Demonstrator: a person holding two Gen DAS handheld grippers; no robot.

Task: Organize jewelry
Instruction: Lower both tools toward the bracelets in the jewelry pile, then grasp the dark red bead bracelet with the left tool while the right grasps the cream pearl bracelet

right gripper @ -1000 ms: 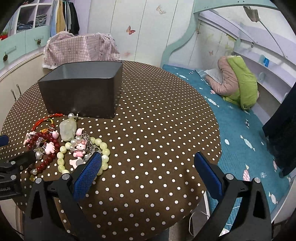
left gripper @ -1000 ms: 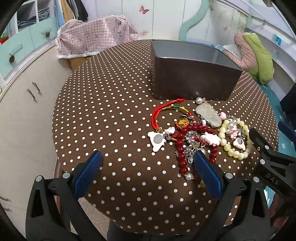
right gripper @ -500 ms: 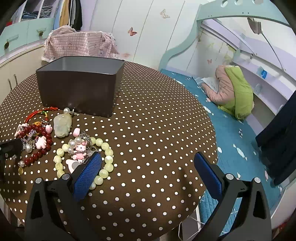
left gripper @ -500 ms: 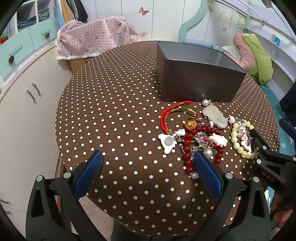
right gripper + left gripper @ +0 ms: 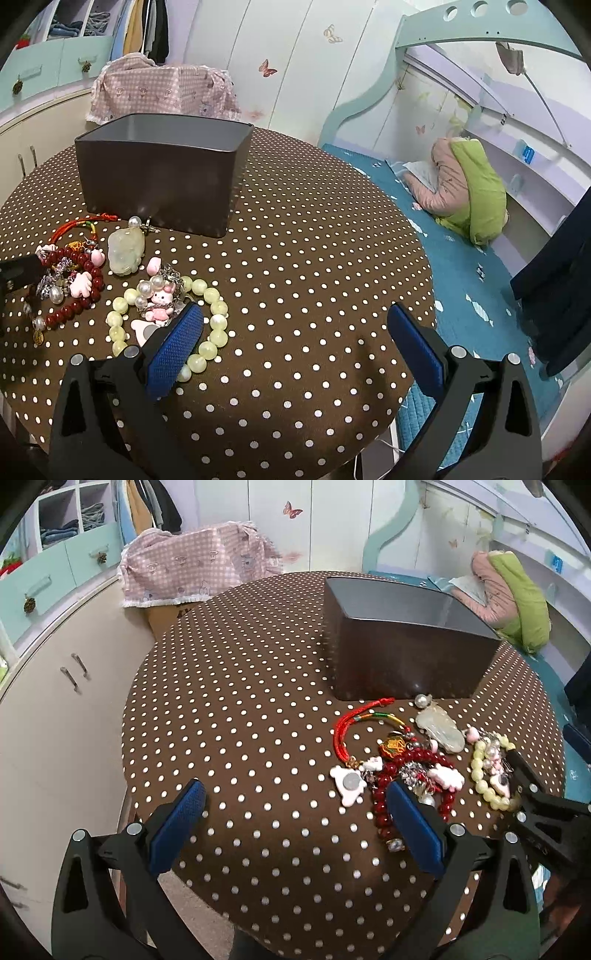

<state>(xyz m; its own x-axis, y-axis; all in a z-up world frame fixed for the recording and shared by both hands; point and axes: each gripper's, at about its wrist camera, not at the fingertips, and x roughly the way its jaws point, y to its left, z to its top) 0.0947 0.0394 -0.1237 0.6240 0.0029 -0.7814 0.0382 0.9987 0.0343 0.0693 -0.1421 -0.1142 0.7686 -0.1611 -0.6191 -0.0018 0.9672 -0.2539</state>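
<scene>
A pile of jewelry lies on the dotted brown round table (image 5: 240, 701) in front of a dark grey open box (image 5: 402, 627): a red cord bracelet (image 5: 351, 720), a red bead bracelet (image 5: 406, 775), a pale jade pendant (image 5: 439, 727) and a pale green bead bracelet (image 5: 207, 325) with a pink charm (image 5: 159, 302). My left gripper (image 5: 295, 816) is open and empty, its right finger over the red beads. My right gripper (image 5: 295, 339) is open and empty, its left finger over the green beads. The box (image 5: 162, 173) looks empty.
A pink checked cloth (image 5: 192, 568) covers something behind the table. White cabinets (image 5: 55, 686) stand at the left. A bed with teal bedding (image 5: 461, 266) and a green and pink bundle (image 5: 465, 192) lies to the right of the table.
Both grippers have pulled back and risen a little from the table. The jewelry and the box have not moved. Both grippers stay open.
</scene>
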